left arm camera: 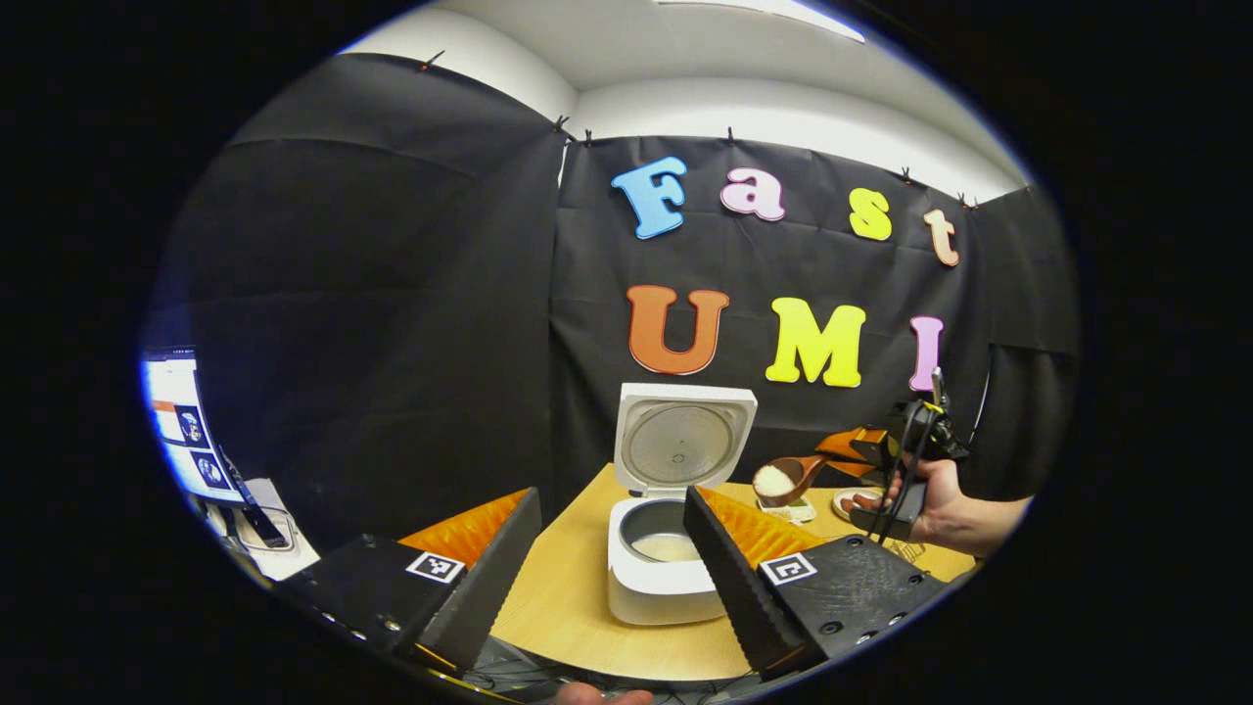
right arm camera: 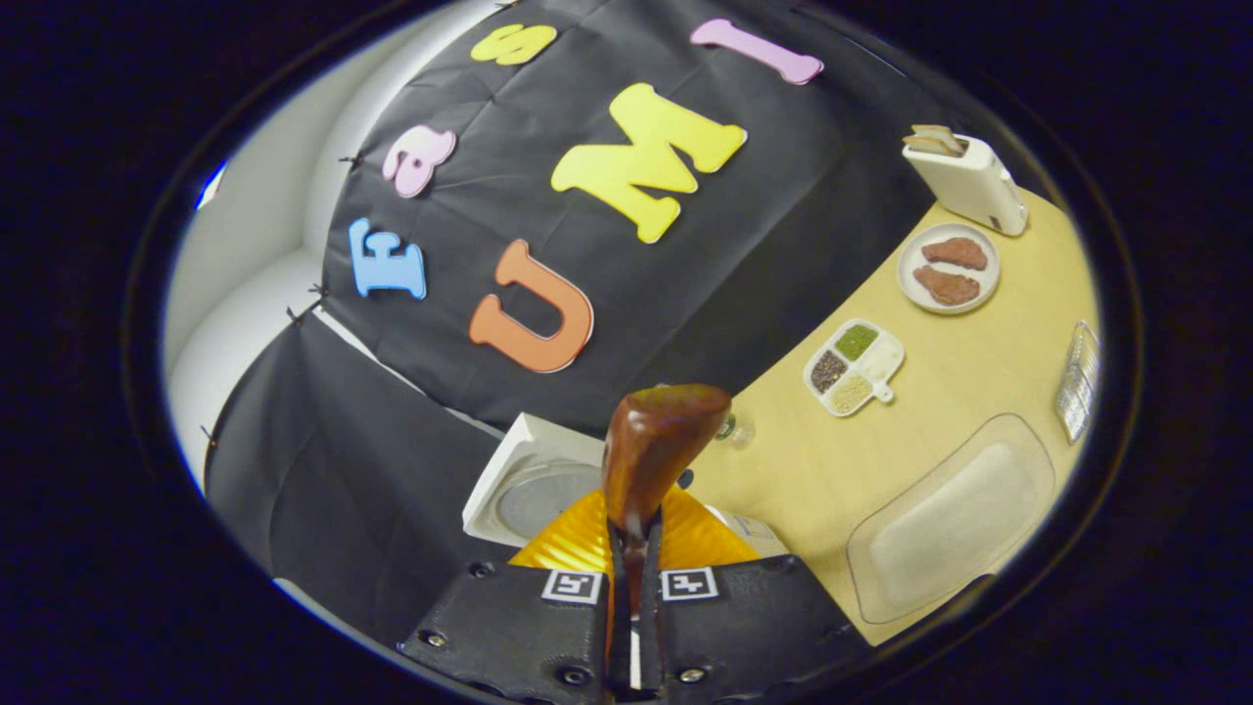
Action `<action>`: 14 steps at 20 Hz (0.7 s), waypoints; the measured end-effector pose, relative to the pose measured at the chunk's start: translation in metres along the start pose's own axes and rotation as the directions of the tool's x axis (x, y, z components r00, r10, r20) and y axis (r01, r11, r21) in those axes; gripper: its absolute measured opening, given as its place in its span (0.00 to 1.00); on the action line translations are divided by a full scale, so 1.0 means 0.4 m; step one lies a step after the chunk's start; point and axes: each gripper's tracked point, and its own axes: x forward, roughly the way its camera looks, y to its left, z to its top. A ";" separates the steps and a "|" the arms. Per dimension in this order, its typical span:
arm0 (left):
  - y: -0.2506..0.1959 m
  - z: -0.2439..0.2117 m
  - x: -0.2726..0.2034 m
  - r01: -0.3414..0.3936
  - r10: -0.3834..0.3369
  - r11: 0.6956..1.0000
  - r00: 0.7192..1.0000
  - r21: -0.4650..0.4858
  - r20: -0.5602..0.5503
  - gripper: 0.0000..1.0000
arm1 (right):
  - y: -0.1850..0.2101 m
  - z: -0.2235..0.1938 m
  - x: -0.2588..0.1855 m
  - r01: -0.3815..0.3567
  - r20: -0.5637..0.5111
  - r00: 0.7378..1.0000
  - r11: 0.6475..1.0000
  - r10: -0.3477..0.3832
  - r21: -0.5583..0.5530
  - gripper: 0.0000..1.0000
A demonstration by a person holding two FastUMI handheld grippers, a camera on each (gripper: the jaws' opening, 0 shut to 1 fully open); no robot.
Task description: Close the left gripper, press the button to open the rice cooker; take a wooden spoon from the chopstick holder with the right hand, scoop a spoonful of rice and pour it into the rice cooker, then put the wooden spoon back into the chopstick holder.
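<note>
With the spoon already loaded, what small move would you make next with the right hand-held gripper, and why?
Probably carry the wooden spoon leftward until its bowl is over the open rice cooker, then tip it. The right hand-held gripper is shut on the spoon's handle, the bowl holds white rice, and in the left gripper view it hangs beside the cooker, not yet over the pot. The lid already stands open.

My left gripper view is facing the open rice cooker level; my right is looking tilted, sharing it.
</note>
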 end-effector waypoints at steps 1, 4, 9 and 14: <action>0.016 -0.005 -0.001 -0.004 0.004 1.000 1.000 -0.004 -0.004 0.94 | 0.005 -0.016 0.036 0.015 0.000 1.000 0.999 -0.015 -0.030 0.08; 0.044 -0.004 -0.001 -0.004 0.003 0.999 1.000 -0.052 -0.009 0.94 | 0.008 -0.068 0.119 0.073 0.002 0.997 0.983 -0.074 -0.168 0.09; 0.083 0.004 0.016 -0.004 0.005 0.997 1.000 -0.082 0.006 0.94 | 0.003 -0.135 0.206 0.112 -0.012 0.993 0.955 -0.119 -0.275 0.09; 0.106 0.002 0.024 -0.010 0.012 0.996 1.000 -0.090 0.014 0.94 | 0.043 -0.148 0.215 0.121 0.005 0.991 0.894 -0.132 -0.432 0.09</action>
